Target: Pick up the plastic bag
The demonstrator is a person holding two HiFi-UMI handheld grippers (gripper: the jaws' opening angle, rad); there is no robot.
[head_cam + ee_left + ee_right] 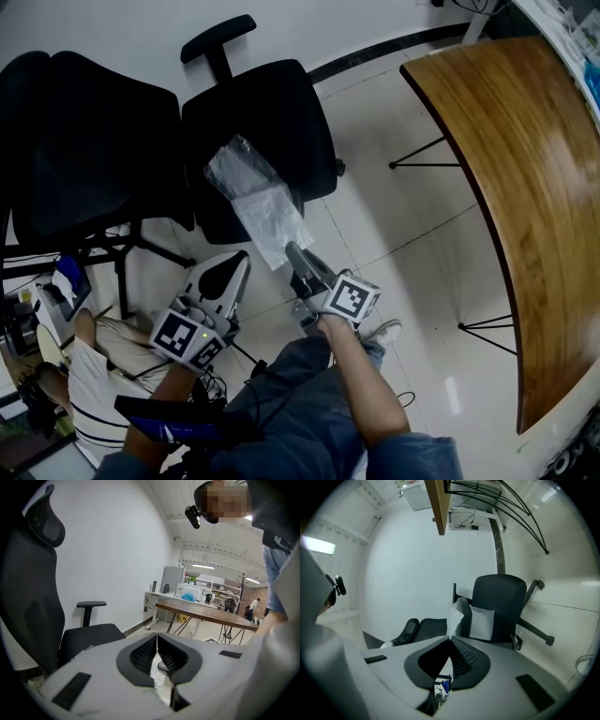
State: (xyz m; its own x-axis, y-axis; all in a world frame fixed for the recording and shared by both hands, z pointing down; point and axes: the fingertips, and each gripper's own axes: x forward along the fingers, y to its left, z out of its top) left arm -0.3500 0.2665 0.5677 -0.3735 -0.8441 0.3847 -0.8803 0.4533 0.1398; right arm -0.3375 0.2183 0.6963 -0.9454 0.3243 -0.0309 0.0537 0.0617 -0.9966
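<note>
A clear, crinkled plastic bag (259,201) hangs in the air in front of a black office chair (272,112). My right gripper (292,253) is shut on its lower end, and the bag stands up beyond the jaw tips. In the right gripper view the bag (455,614) sticks out past the closed gripper (451,638), in front of the chair (501,606). My left gripper (240,259) sits just left of the right one, apart from the bag. Its jaws meet at the tips (157,636) with nothing seen pinched there.
A second black chair (84,141) stands at the left. A curved wooden table (525,187) on thin black legs fills the right side. Pale tiled floor (403,234) lies between them. The holder's legs and a shoe (381,332) are below, and another person (89,375) is at lower left.
</note>
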